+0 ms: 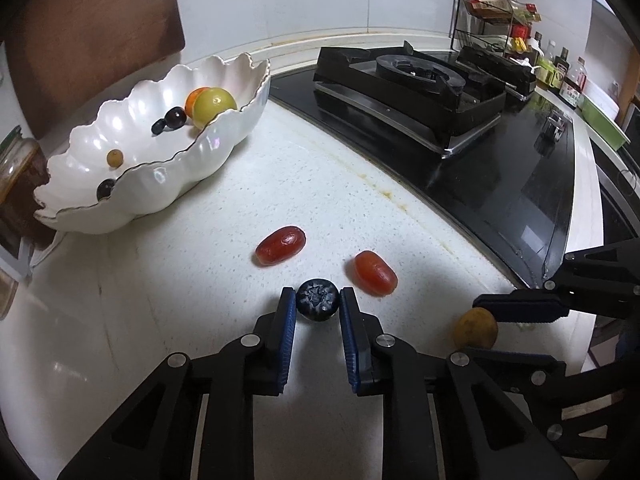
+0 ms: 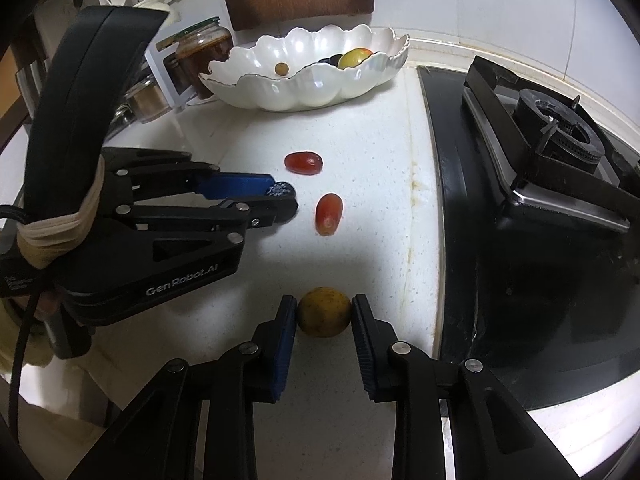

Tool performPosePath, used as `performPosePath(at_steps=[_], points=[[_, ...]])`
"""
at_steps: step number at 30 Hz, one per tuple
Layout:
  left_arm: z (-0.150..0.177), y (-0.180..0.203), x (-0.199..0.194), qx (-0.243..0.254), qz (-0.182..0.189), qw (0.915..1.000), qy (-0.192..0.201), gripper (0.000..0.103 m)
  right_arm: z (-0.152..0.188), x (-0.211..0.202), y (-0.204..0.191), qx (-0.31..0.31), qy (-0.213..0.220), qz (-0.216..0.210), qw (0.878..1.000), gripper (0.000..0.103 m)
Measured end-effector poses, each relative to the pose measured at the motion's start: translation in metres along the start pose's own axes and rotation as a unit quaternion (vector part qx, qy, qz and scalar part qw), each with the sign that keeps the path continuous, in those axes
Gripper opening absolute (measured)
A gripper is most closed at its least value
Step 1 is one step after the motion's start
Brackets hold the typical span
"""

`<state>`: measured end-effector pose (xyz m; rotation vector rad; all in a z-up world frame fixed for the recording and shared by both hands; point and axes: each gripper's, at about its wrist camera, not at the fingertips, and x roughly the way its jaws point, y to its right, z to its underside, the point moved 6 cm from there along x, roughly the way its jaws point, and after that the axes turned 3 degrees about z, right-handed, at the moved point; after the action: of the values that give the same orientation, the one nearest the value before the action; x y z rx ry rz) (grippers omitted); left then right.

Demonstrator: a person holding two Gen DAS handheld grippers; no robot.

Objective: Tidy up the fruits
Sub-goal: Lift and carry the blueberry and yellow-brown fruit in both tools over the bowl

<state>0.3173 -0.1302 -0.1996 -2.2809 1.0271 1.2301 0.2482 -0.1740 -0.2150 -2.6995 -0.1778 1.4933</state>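
Far left, a jar is standing at the tabletop edge, out of the way. Next, the white scalloped bowl is sitting near the wall, already holding a yellow-green fruit, an orange one behind it, dark grapes and a small brown ball; likely the collection dish for the fruits.

Centre, two red grape tomatoes are lying loose on the tabletop, one nearer the bowl, the other beside the blueberry, both waiting.

The left tongs are squeezing narrow onto the blueberry, pads touching both sides, berry still sitting on the tabletop. Angling down from above is probably helping to pinch such a small round thing without rolling it.

Right of that, the right tongs are closing narrow around the yellow-brown round fruit, pads pressing left and right of it, fruit also resting on the surface, just beside the black stove.

Both grips looking set; lifting toward the bowl seems next.
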Motion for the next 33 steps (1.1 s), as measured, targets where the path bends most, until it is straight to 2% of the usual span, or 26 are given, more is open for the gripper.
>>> performPosePath(at_steps=[20, 33], points=[[-0.004, -0.003, -0.052, -0.061, -0.042, 0.9965, 0.039, 0.023, -0.031, -0.026, 0.007, -0.022, 0.065, 0.011, 0.998, 0.030], [-0.012, -0.017, -0.095, -0.104, -0.076, 0.9877, 0.087, 0.023, -0.066, -0.052, 0.007, -0.028, 0.126, 0.012, 0.992, 0.030]])
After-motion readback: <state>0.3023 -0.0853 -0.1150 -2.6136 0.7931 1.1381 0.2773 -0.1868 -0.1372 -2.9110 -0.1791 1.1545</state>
